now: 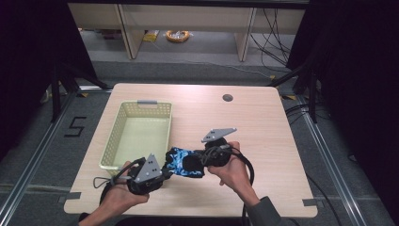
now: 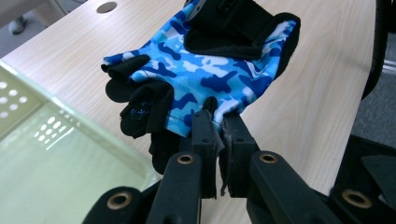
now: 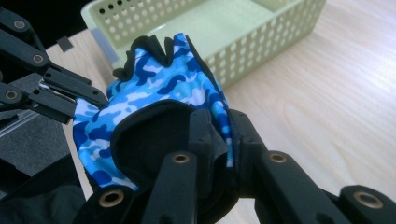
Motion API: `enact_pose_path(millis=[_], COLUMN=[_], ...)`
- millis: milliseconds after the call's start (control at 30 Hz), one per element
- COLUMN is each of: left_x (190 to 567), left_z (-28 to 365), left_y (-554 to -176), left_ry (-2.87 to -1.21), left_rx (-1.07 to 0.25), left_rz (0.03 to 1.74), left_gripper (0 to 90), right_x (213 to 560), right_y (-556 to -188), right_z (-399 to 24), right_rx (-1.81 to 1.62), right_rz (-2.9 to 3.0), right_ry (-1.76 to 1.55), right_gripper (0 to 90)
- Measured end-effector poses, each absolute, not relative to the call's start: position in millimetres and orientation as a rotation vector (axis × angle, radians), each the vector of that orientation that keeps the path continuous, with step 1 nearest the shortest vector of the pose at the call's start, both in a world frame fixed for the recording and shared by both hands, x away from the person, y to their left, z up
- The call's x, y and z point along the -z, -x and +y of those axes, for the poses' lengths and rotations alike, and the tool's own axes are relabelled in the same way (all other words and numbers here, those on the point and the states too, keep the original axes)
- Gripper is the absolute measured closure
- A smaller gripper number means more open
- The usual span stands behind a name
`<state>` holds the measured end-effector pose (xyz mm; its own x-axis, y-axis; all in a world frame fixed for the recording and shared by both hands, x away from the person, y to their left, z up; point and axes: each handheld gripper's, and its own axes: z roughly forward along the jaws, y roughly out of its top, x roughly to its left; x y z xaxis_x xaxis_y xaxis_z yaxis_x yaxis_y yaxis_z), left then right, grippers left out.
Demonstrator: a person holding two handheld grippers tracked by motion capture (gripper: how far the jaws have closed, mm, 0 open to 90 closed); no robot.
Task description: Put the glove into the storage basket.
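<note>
Two grippers share one glove above a wooden table. Left of both grippers, and just past the left one, sits a pale green perforated basket, nothing visible inside it. Between the two grippers hangs the glove, blue camouflage with black trim and cuff, held clear of the tabletop. The left gripper has its jaws pinched on the glove's edge near the short black fingers; the right gripper is clamped on the black cuff rim at the opposite end.

Each hold looks thin to me: only a fold of fabric sits between each pair of jaws. If the hands pull apart, the stretchy cloth could slide out of one pinch, and the glove would swing from the other gripper or fall short of the basket. Its dangling fingers could also snag the basket rim on the way over.

I can read no brand or label on the glove. On the floor left of the table, black tape forms a "5".
</note>
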<state>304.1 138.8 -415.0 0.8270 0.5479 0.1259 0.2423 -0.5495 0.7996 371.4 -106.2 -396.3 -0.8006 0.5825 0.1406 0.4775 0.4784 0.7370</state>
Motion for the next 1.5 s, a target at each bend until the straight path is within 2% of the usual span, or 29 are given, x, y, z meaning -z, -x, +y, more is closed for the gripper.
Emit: enact_pose_path(millis=[433,800,1200,1500], left_x=[401.4,393.6,406.6,424.8], left_z=[189.1,222.4,257.0,274.5], left_y=[-323.5,-332.8,-346.7,-358.7], left_ry=[-2.136,-2.157,-2.173,-2.202], left_rx=[-0.477,-0.505,-0.492,-0.445], left_rz=[0.697,0.728,0.792,0.858], left_gripper=[84.5,84.4,84.4,84.4], right_x=[376.2,369.4,383.0,409.1], right_y=[-396.4,-416.8,-438.9,-456.8], right_z=[-55.5,-19.9,22.5,52.4], right_rx=[-1.231,-1.241,-1.226,-1.162], right_rz=[2.623,2.665,2.723,2.774], right_ry=[-0.888,-0.859,-0.847,-0.905], right_gripper=[81.4,81.4,81.4,81.4])
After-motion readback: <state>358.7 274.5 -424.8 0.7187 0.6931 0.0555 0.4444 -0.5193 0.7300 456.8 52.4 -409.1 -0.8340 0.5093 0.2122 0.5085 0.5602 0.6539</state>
